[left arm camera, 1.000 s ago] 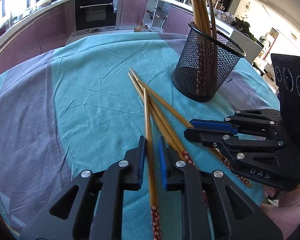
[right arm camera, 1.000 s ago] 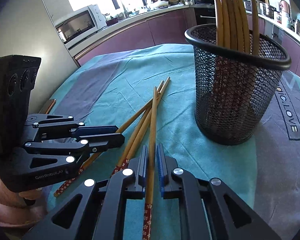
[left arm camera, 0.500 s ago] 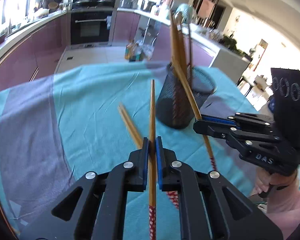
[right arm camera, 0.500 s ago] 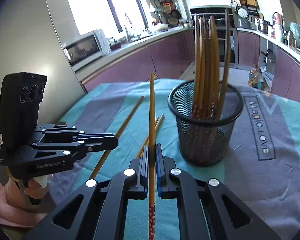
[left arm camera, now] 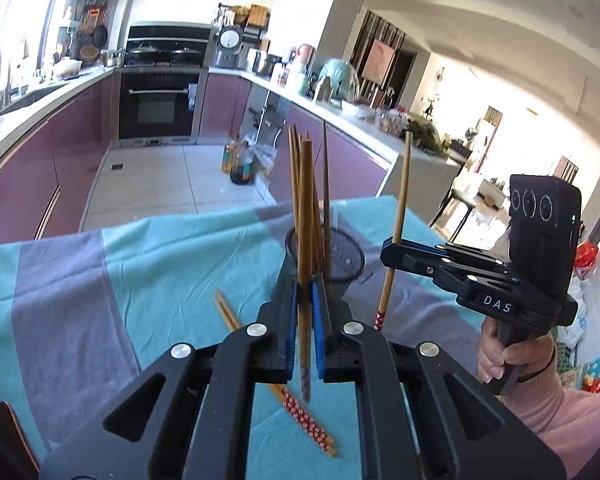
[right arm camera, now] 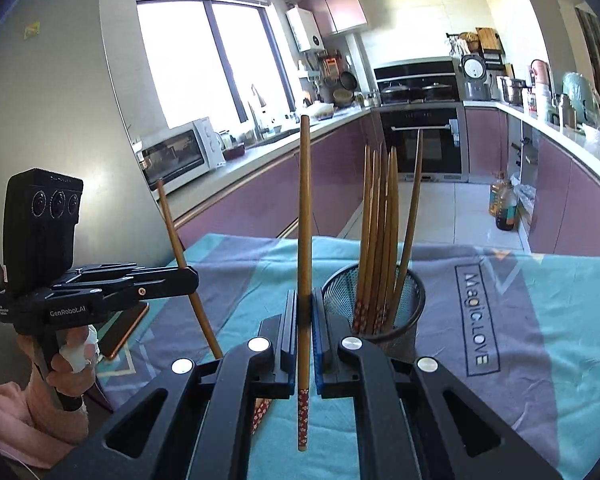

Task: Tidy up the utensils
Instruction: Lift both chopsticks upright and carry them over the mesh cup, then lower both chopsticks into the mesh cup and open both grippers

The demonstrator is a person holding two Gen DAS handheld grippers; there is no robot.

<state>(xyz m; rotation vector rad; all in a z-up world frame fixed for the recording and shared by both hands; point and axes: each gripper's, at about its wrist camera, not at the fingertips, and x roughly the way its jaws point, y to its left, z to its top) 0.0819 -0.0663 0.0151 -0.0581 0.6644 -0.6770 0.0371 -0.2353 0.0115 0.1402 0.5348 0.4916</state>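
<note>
Partway through, judging by how things lie. Already standing in the black mesh holder [right arm camera: 374,300]: a bundle of chopsticks [right arm camera: 380,220], tips up, patterned ends down in the cup, at roughly one o'clock from the right tool's fingers in the right wrist view.

Clamped in the right tool [right arm camera: 305,340]: one chopstick [right arm camera: 305,216], gripped low on the shaft, near upright, red floral end hanging below the pads, clear of the cloth-covered bench [right arm camera: 540,360]. Clamped in the left tool [left arm camera: 305,320]: another chopstick [left arm camera: 306,208], likewise near upright, patterned end down. Each seen from the other camera too: left tool [right arm camera: 180,278] at nine o'clock in the right wrist view with its stick slanting through closed fingers; right tool [left arm camera: 394,252] at three o'clock in the left wrist view, pinched on its stick [left arm camera: 400,216].

Both sticks held just beside the holder, not yet over its rim; neither dropped in.

Still lying on the bench: a pair of loose chopsticks [left arm camera: 296,404], at about seven o'clock from the holder in the left wrist view, partly hidden under the left tool's body. Exact count hard to tell, two at least.

Remaining, as a judgement: bring both held sticks over the opening, lower patterned end first, release, then collect the loose pair.
</note>
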